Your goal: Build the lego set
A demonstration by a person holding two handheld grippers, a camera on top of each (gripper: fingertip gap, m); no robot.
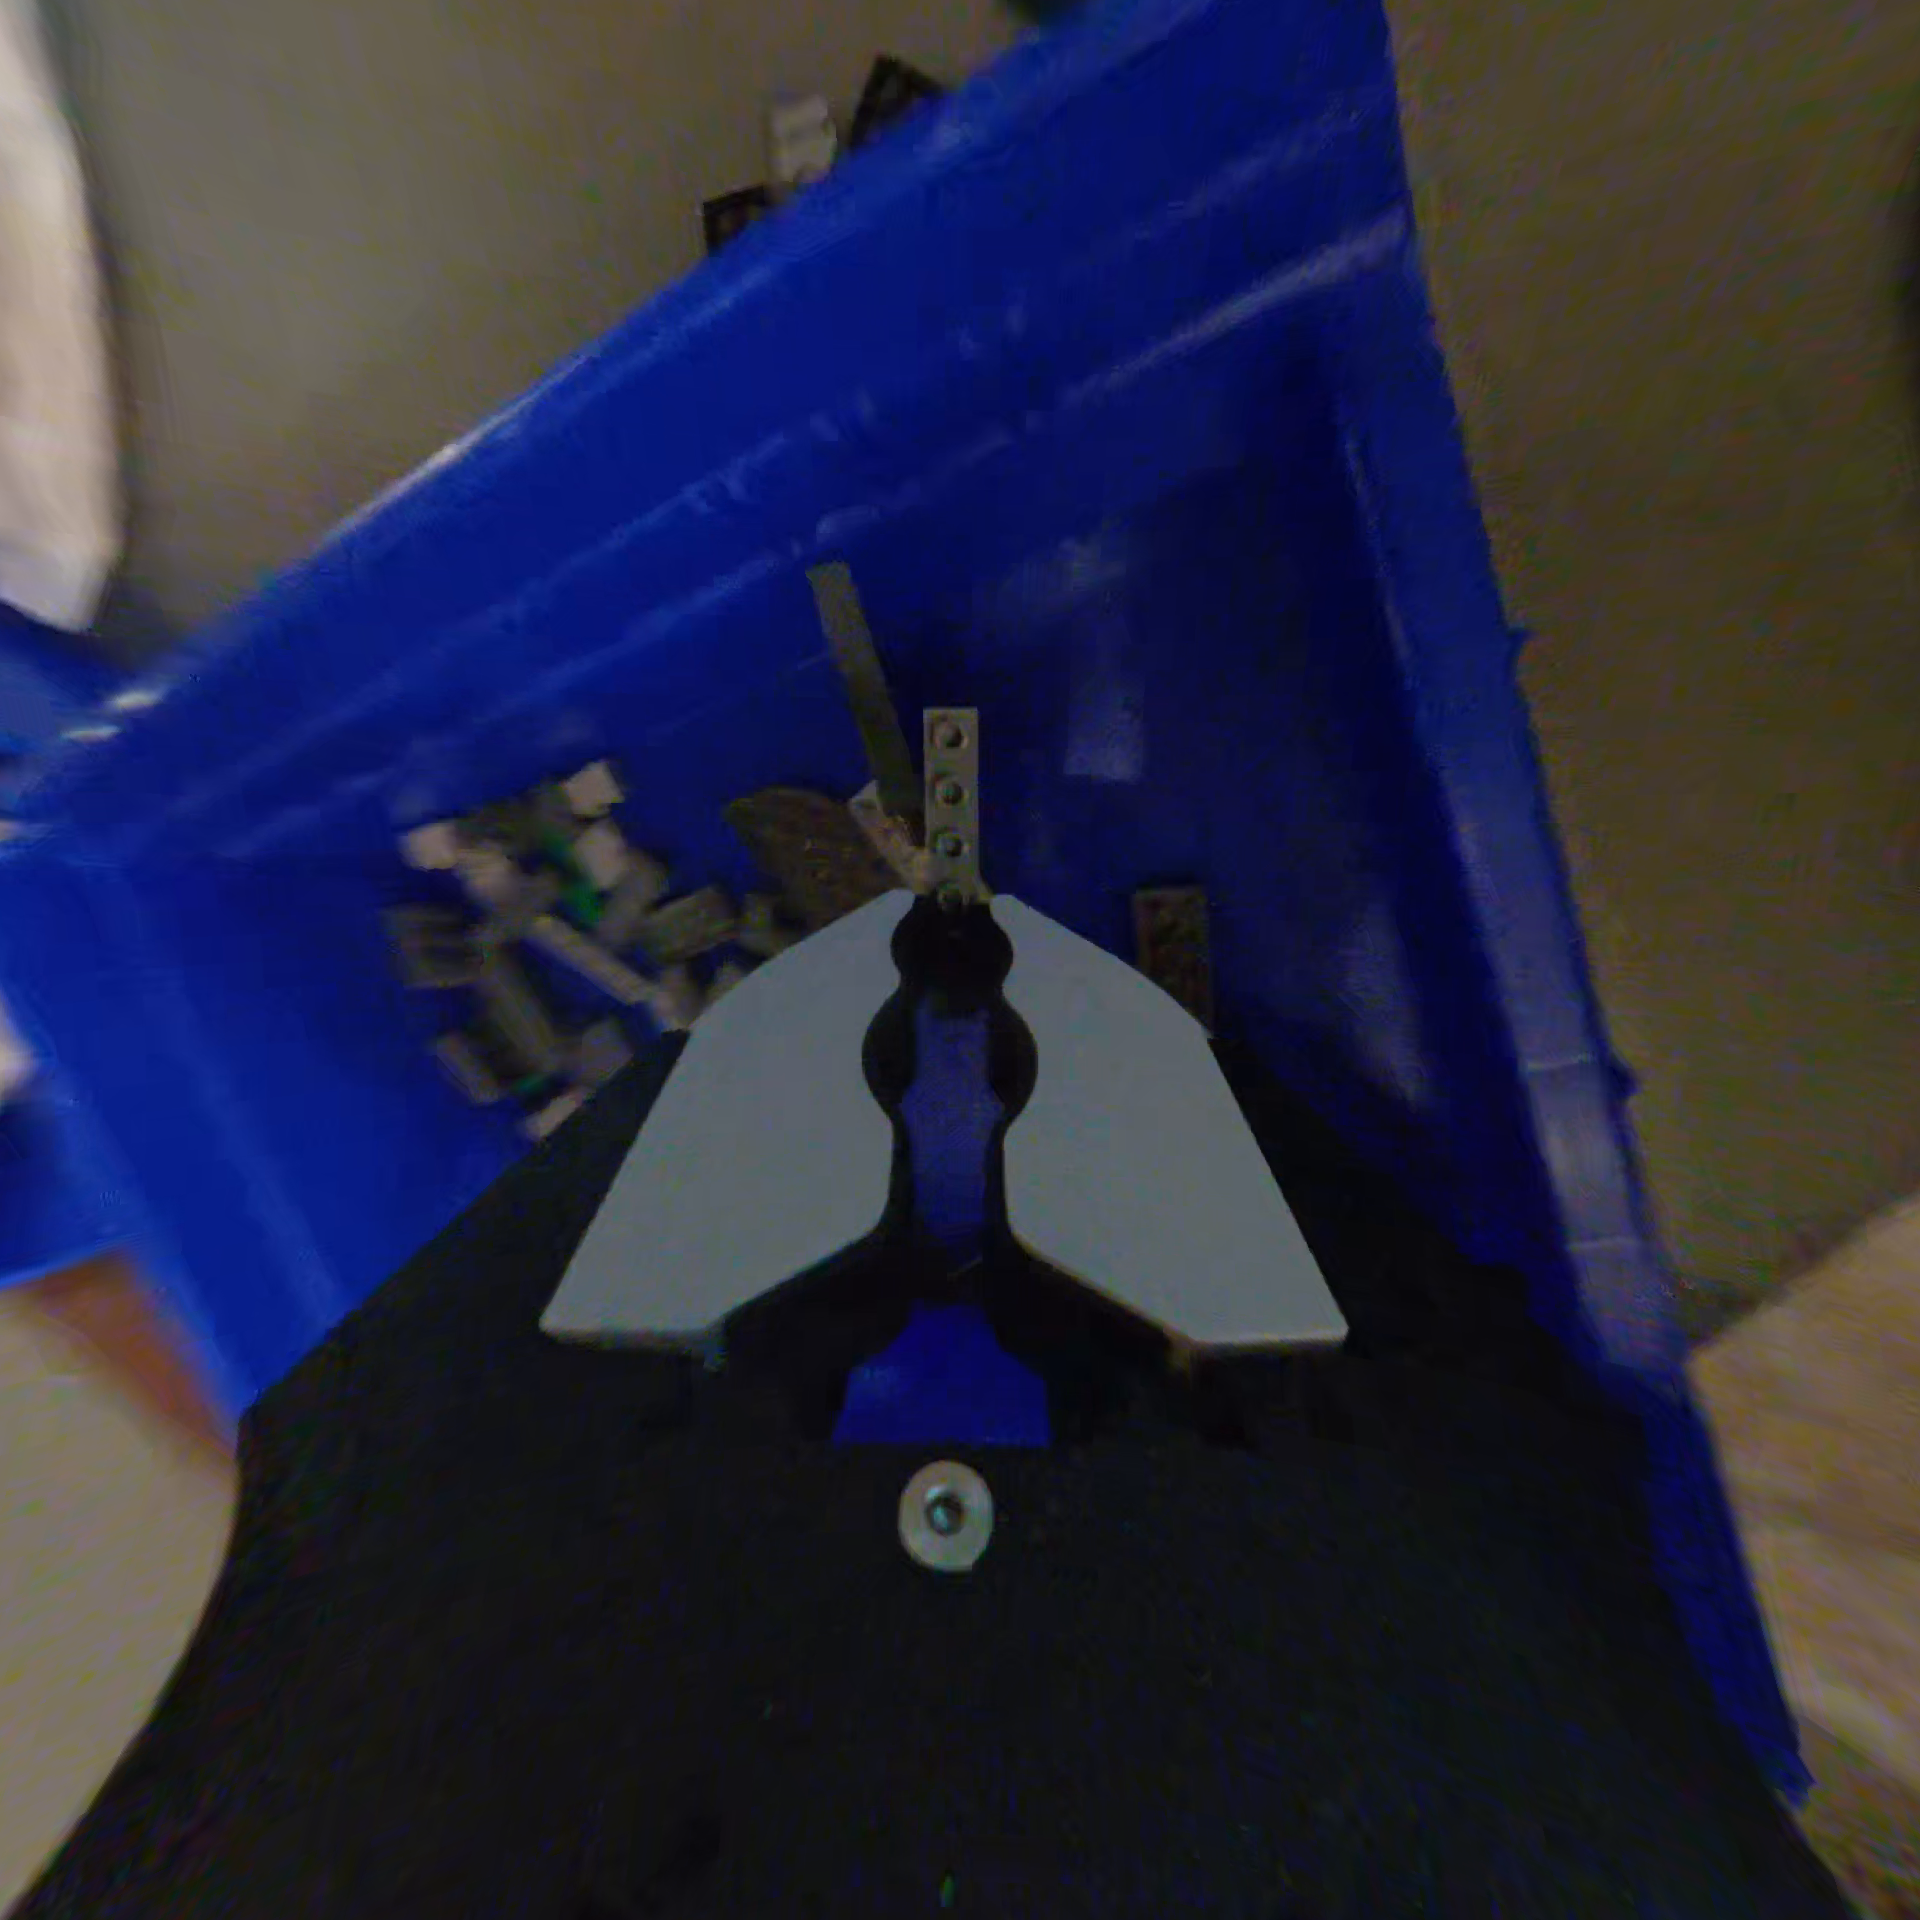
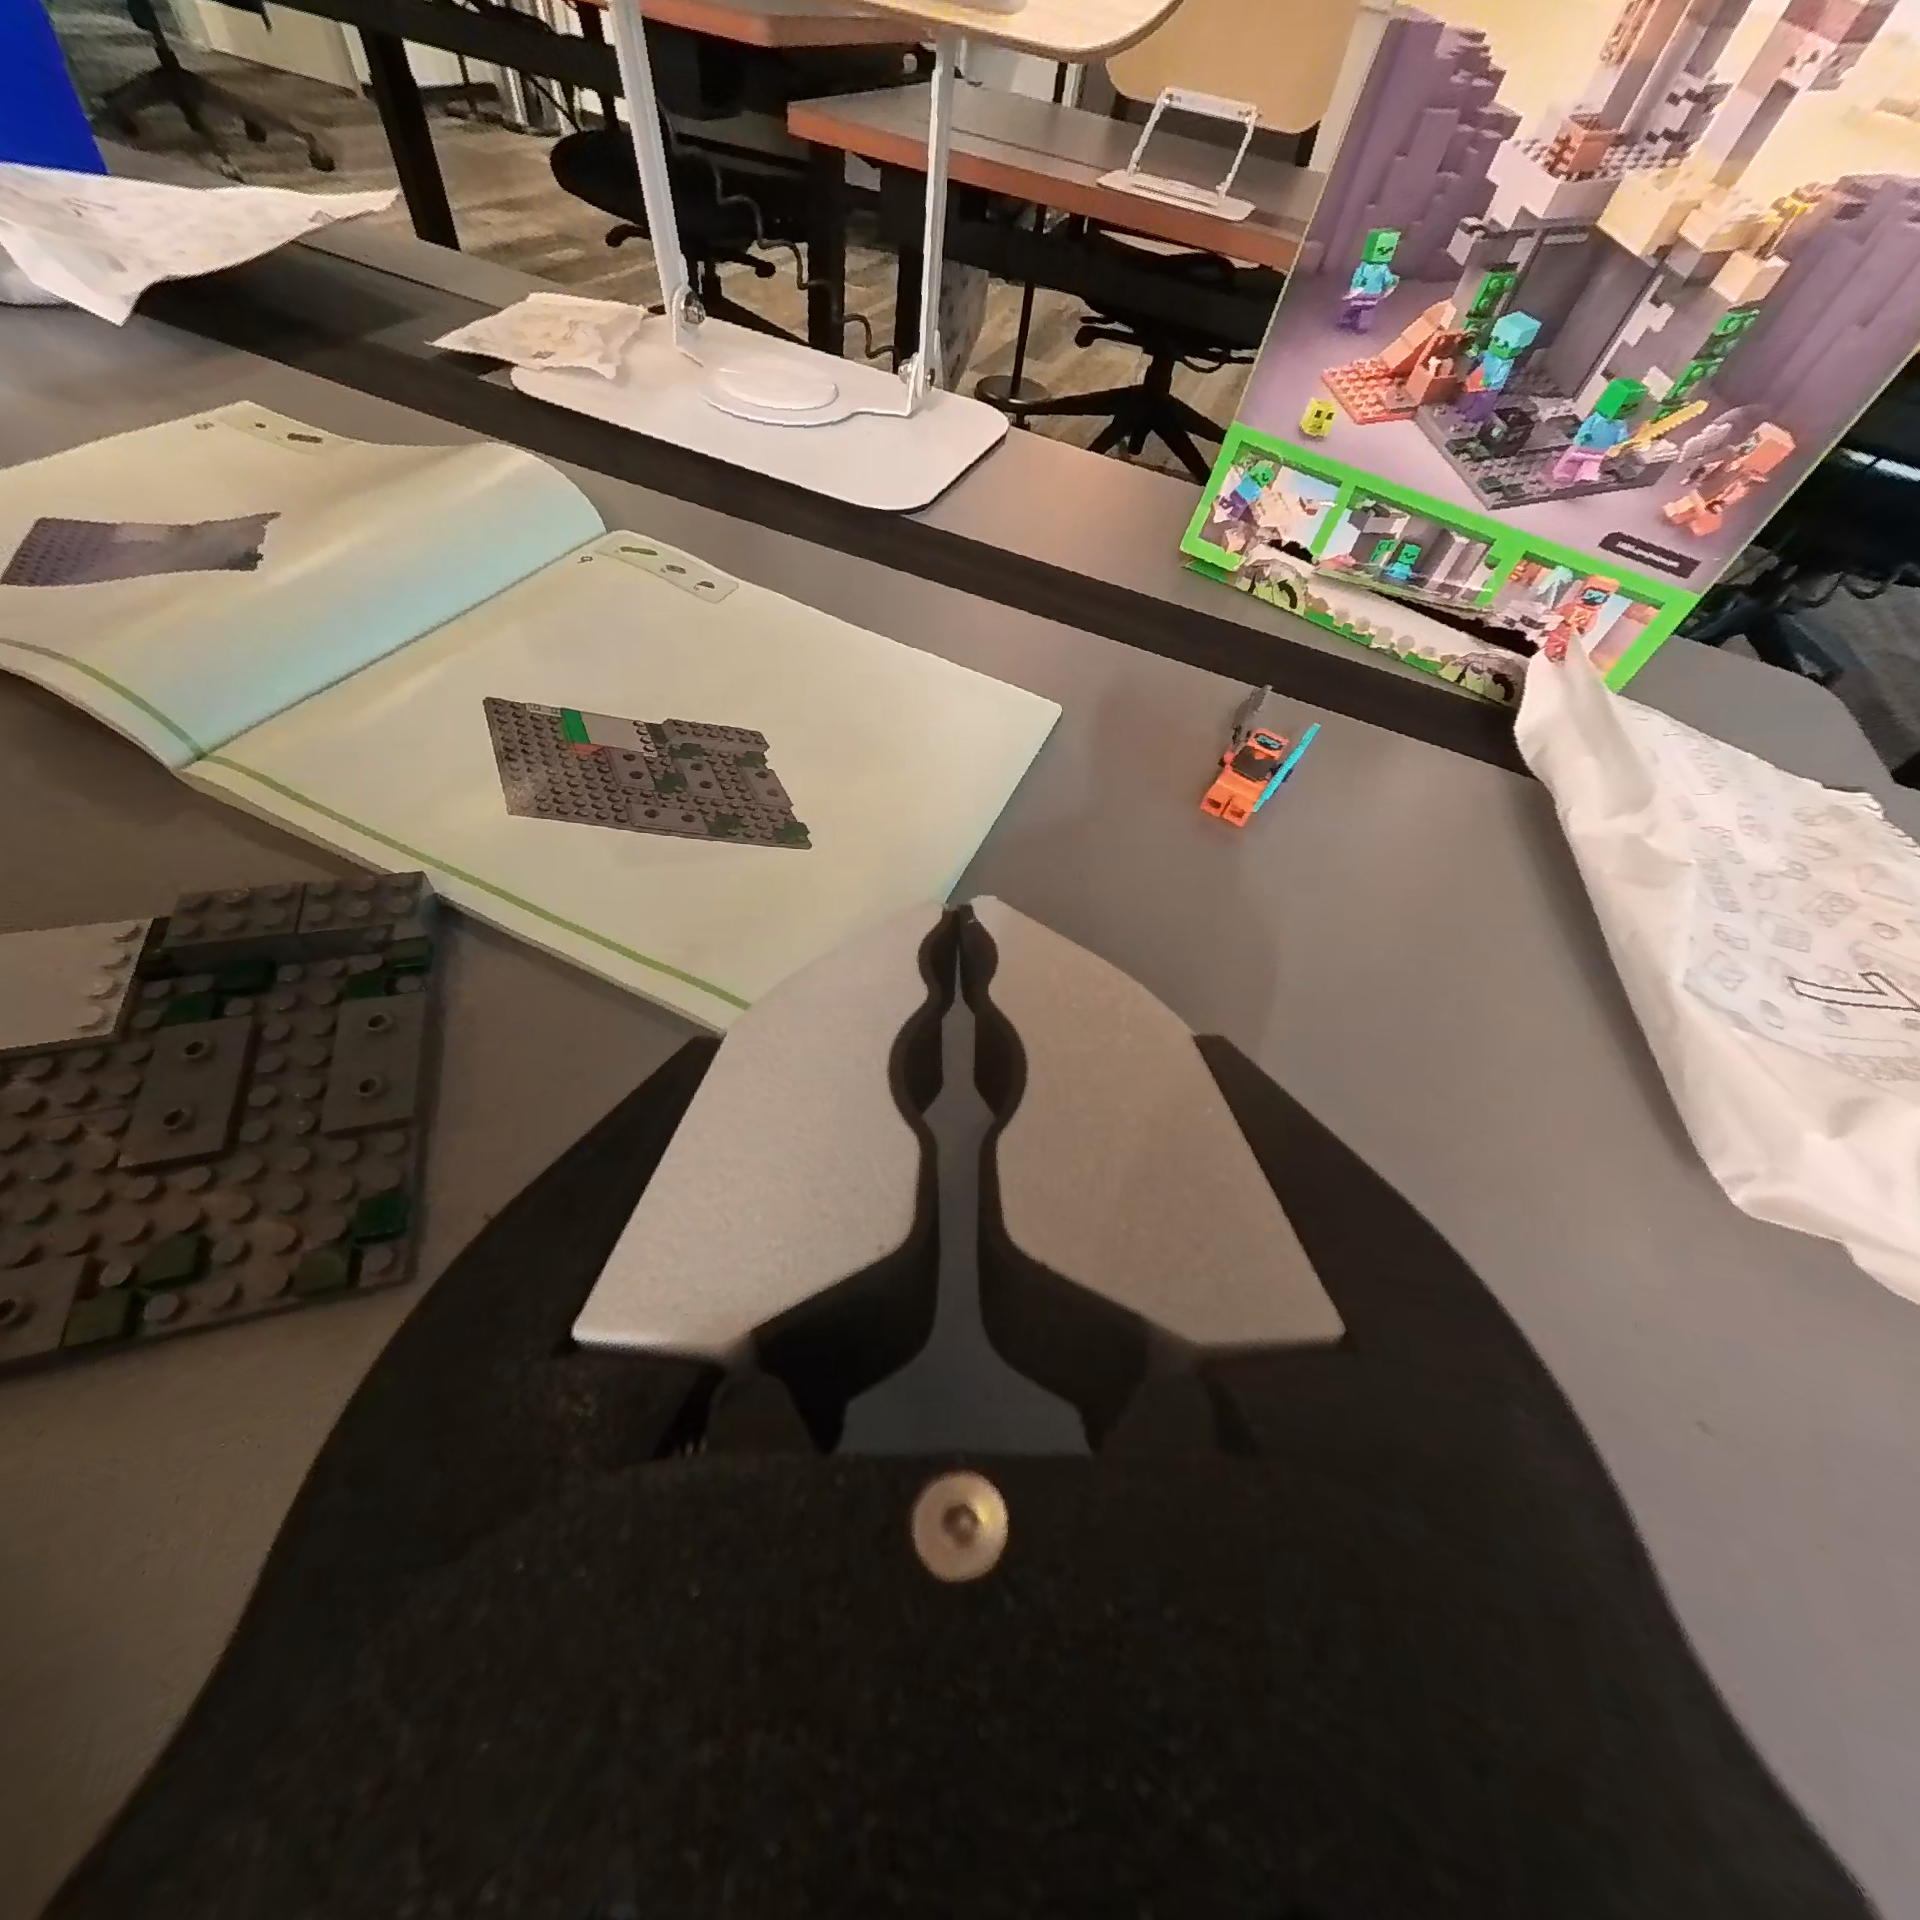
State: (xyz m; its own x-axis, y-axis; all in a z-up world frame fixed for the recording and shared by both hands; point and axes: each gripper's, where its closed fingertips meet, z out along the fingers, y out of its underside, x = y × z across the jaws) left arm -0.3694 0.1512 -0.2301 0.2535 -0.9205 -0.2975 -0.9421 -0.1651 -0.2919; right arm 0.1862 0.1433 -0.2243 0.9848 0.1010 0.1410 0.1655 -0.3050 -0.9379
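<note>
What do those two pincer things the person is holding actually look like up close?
Both look alike. The left tool and right tool each have two pale grey, wedge-shaped fingers with wavy black inner pads, set on a broad black textured body. A single silver screw sits at the centre. No cables, sleeves or markings show.

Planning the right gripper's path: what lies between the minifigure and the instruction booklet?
Bare grey table between the minifigure and instruction booklet, in the right wrist view.
</note>
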